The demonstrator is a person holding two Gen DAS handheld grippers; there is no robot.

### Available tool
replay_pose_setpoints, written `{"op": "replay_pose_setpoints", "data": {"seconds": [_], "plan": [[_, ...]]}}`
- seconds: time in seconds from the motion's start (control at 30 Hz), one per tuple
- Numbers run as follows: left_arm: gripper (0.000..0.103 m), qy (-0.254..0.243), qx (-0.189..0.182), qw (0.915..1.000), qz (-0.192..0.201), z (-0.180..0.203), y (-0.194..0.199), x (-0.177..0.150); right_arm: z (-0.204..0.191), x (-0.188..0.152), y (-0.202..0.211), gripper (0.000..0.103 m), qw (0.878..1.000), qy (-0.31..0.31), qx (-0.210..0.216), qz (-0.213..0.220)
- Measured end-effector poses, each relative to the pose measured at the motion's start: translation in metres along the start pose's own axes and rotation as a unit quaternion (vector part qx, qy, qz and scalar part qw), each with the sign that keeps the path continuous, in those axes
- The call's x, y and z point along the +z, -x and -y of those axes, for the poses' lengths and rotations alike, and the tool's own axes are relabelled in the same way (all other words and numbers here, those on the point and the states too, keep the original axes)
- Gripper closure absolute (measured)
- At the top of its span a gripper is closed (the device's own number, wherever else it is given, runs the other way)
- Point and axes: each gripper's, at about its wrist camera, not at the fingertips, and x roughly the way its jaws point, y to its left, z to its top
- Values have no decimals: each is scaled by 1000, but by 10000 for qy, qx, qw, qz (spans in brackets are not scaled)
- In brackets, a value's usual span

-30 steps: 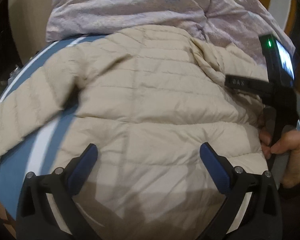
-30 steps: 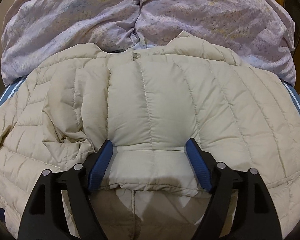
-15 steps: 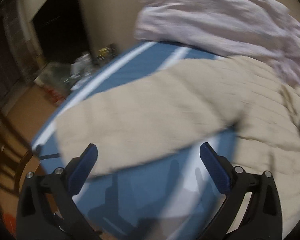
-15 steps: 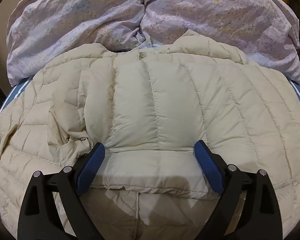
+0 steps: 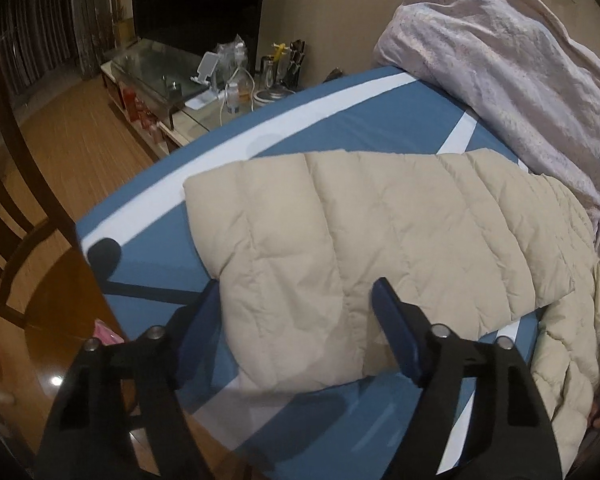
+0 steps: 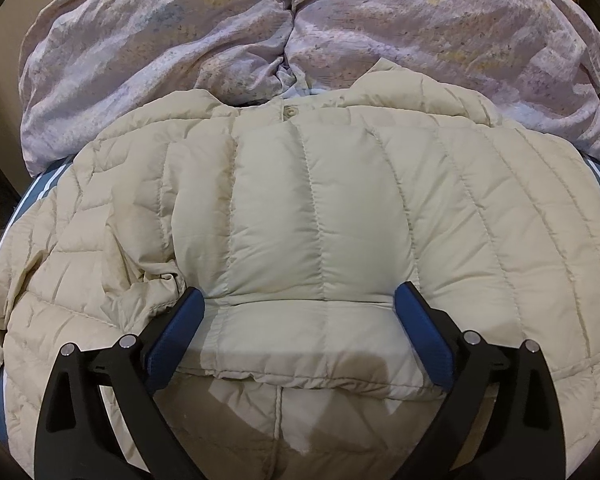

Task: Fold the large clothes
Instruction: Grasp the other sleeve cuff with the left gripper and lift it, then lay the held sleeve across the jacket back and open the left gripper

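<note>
We hold the left gripper over the near end of the jacket's sleeve. Its jaws have just been closing, and the blue pads now flank the puffy cuff, but we cannot tell whether they press on it yet. The sleeve lies stretched flat across the blue mattress cover, which has broad white stripes. The quilted beige jacket lies spread on the bed: soft shell, stitched into long padded channels, rumpled into folds on its left side, smooth and domed in the middle, one small snap button at the collar. Its other sleeve lies folded across the body, cuff towards us, between the wide-apart jaws of the right gripper; those have just been opening, and the pads stand clear of the fabric. Behind the collar bunches a lilac duvet, crinkled and faintly mottled. Beside the bed stands a low glass-topped cabinet with red items on its shelf below and bottles and a white stand on top. Wooden floor, glossy.
</note>
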Motion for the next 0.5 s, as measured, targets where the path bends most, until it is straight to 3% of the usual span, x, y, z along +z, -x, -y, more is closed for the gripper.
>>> {"op": "replay_pose_setpoints", "data": {"seconds": [0.17, 0.27, 0.4, 0.5], "plan": [[42, -48, 142, 9998, 133, 0, 0, 2, 0, 0, 0, 4, 10000, -7, 11, 3], [60, -84, 296, 9992, 249, 1, -2, 1, 0, 0, 0, 4, 10000, -11, 8, 4], [91, 1, 93, 9997, 244, 3, -2, 4, 1, 0, 0, 4, 10000, -15, 12, 6], [98, -64, 144, 9995, 256, 10, 0, 6, 1, -1, 0, 4, 10000, -25, 25, 13]]}}
